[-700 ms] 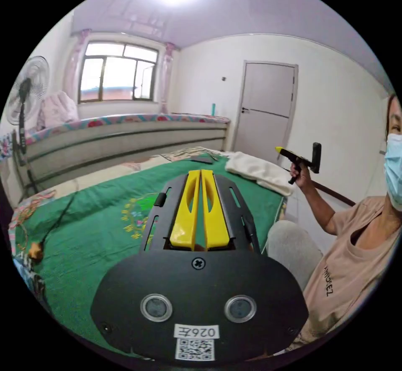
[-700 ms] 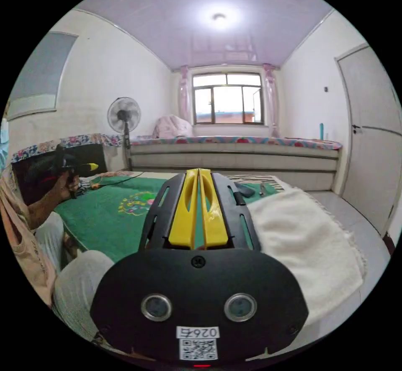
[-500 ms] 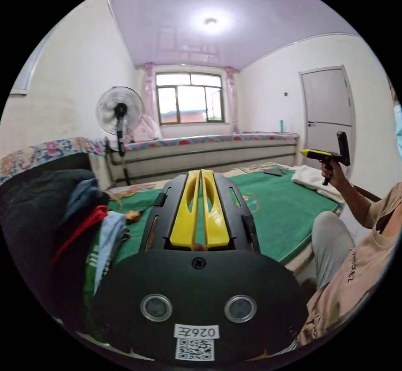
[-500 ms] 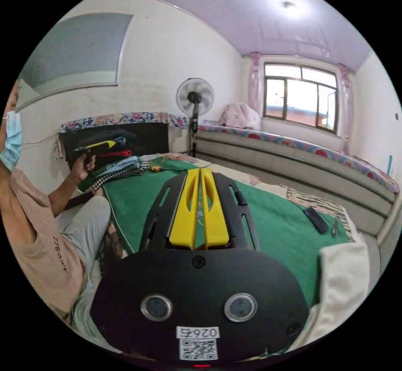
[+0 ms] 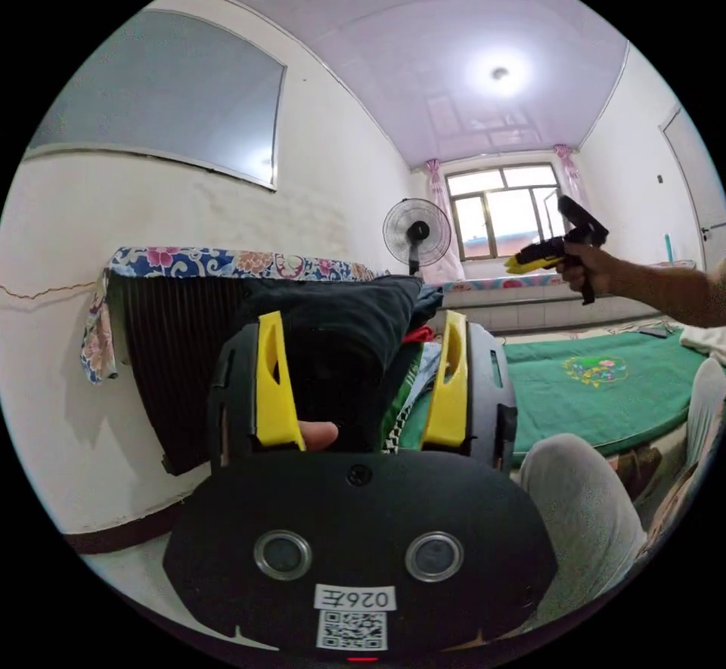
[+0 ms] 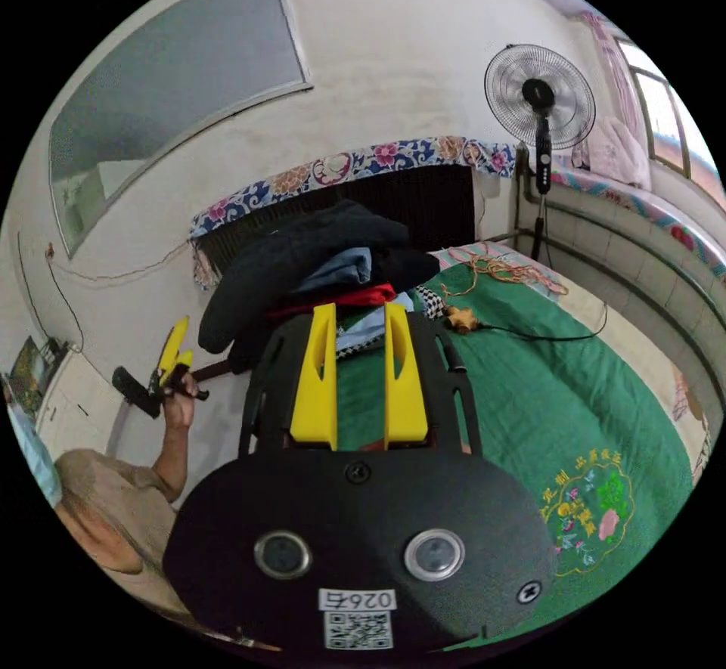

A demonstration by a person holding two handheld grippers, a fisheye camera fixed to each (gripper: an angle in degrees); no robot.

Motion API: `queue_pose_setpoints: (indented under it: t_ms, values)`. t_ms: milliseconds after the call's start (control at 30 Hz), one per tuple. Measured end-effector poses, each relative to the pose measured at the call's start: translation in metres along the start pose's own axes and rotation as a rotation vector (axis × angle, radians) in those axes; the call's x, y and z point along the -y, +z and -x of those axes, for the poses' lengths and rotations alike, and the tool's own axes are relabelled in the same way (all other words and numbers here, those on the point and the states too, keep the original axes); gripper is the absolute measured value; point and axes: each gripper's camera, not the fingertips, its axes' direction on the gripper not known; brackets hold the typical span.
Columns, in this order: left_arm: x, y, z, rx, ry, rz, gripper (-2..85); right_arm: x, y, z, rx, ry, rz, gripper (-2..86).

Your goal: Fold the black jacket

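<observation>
Left tool (image 5: 361, 382): yellow jaws spread wide, nothing between them but air; a fingertip shows at the base of one jaw. Seen through the gap is the black jacket (image 5: 340, 336).

Black jacket lies on top of a heap of clothes (image 6: 355, 283) at the head end of the bed, against the dark headboard (image 6: 423, 196). Under the jacket in the heap: a grey-blue garment, something red (image 6: 340, 298), a checked piece at the heap's edge. So the jacket is stacked, not laid flat, and the garments beneath are in contact with it.

Right tool (image 6: 359, 378): jaws part-open, a narrow gap, holding nothing. It points at the heap from over the green bedspread (image 6: 529, 389), clear of the fabric. In the left gripper view the right tool is seen held up in a hand (image 5: 586, 264), well away from the heap, jaws too small to judge there.

Near the heap on the bedspread: an orange tangled cord (image 6: 503, 268) and a black cable with a small brown object (image 6: 460, 317) at its end. Standing fan (image 6: 541, 106) just beyond the headboard's corner. The person's knee (image 5: 582, 487) sits beside the bed's edge.
</observation>
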Motion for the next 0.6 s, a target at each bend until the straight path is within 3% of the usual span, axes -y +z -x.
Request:
queue_pose_setpoints:
  t_ms: [100,333,467,600]
  values:
    - [-0.001,0.009,-0.008,0.012,0.085,0.07,25.0,0.038,0.063,-0.014,0.119,0.102,0.012,11.2]
    - [0.011,0.011,-0.001,-0.105,0.084,0.095,24.9,0.097,0.185,-0.06,0.117,0.316,0.052,14.2]
    - [0.023,0.009,-0.002,0.012,0.119,0.149,17.0,0.112,0.254,-0.1,0.316,0.49,0.046,16.7]
    - [0.033,0.005,-0.008,0.046,0.192,0.195,14.9,0.127,0.306,-0.114,0.514,0.53,0.059,15.3]
